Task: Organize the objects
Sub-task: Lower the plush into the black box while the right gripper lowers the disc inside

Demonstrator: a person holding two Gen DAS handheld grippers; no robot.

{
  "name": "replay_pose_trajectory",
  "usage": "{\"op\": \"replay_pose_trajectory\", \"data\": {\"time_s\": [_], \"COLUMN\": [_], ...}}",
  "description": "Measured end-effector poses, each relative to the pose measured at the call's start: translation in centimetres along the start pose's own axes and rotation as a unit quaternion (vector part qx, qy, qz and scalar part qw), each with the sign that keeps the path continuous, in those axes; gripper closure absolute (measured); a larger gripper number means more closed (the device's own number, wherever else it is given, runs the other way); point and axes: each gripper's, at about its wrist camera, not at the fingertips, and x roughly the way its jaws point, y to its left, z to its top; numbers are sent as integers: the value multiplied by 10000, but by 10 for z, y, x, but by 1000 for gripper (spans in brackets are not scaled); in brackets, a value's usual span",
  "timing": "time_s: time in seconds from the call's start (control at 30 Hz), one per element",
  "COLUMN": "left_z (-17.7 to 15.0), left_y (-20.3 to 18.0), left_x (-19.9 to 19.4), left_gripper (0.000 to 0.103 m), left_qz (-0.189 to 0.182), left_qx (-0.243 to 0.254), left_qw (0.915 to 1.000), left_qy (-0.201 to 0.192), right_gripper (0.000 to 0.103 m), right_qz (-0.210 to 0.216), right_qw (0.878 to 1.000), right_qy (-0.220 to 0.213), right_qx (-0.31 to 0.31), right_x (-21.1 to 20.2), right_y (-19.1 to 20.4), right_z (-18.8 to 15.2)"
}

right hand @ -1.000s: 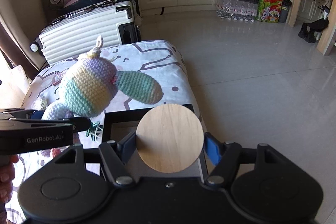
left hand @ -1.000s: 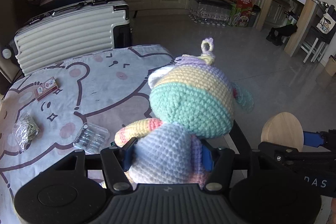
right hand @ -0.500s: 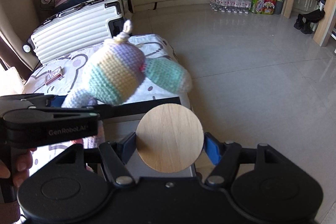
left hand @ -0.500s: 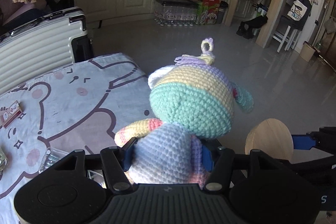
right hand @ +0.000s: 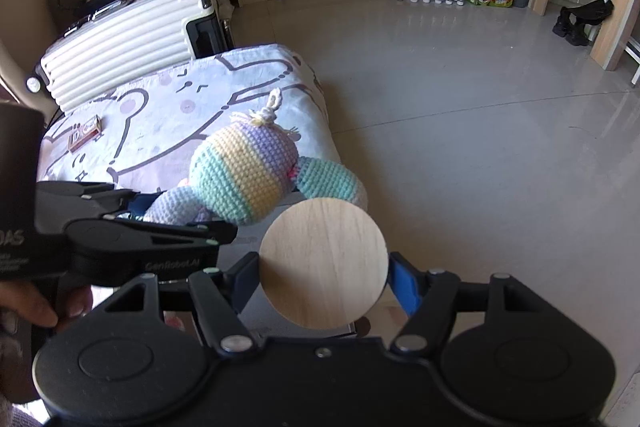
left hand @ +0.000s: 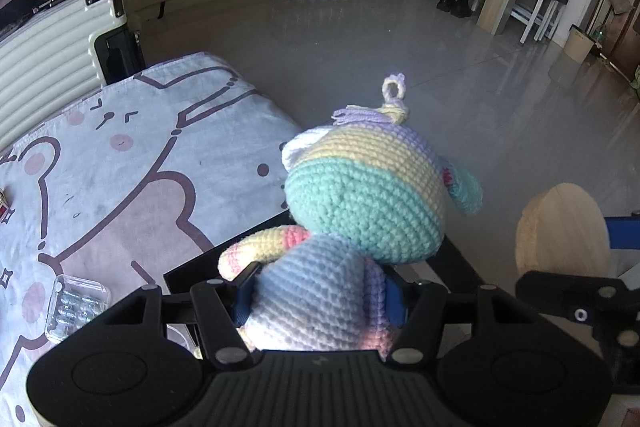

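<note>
My left gripper [left hand: 320,291] is shut on the body of a pastel crocheted plush toy [left hand: 360,203], whose striped head and top loop stick up above the jaws. In the right wrist view the same plush toy [right hand: 244,179] hangs just left of and beyond a round wooden disc [right hand: 324,263], and my right gripper [right hand: 324,283] is shut on that disc by its edges. The left wrist view shows the wooden disc [left hand: 564,231] at the right, close beside the toy. Under both lies a black-framed tray [left hand: 188,267] at the table's corner.
The table [right hand: 168,131] wears a bear-print cloth. On it lie a clear plastic box of small metal parts [left hand: 76,303] and a small red-and-white pack [right hand: 84,133]. A white ribbed suitcase [right hand: 128,35] stands behind. Grey tiled floor [right hand: 480,131] lies to the right. A hand [right hand: 36,307] grips the left tool.
My left gripper has carried the plush toy rightward and down, closer to the wooden disc. The right gripper, still holding the disc, has shifted slightly.
</note>
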Motion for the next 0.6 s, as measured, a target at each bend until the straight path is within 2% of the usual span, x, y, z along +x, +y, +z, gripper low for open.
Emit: {"op": "replay_pose_trajectory", "data": {"time_s": [0.1, 0.27, 0.43, 0.6], "left_z": [-1, -6, -10, -10], "left_y": [-1, -7, -1, 2], "left_x": [11, 30, 48, 58], "left_gripper": [41, 41, 40, 40], "left_qz": [17, -63, -217, -197], "left_qx": [131, 386, 235, 113], "left_qw": [9999, 9981, 9959, 9945], "left_qy": [91, 483, 848, 1018], "right_gripper": [33, 33, 33, 33], "right_qz": [4, -18, -69, -34], "right_qw": [9999, 9995, 9988, 9975], "right_qy": [83, 254, 467, 672], "right_qx": [-68, -166, -141, -219], "right_x": [5, 14, 27, 38], "right_y": [2, 5, 1, 3], "right_z": [0, -1, -3, -5]}}
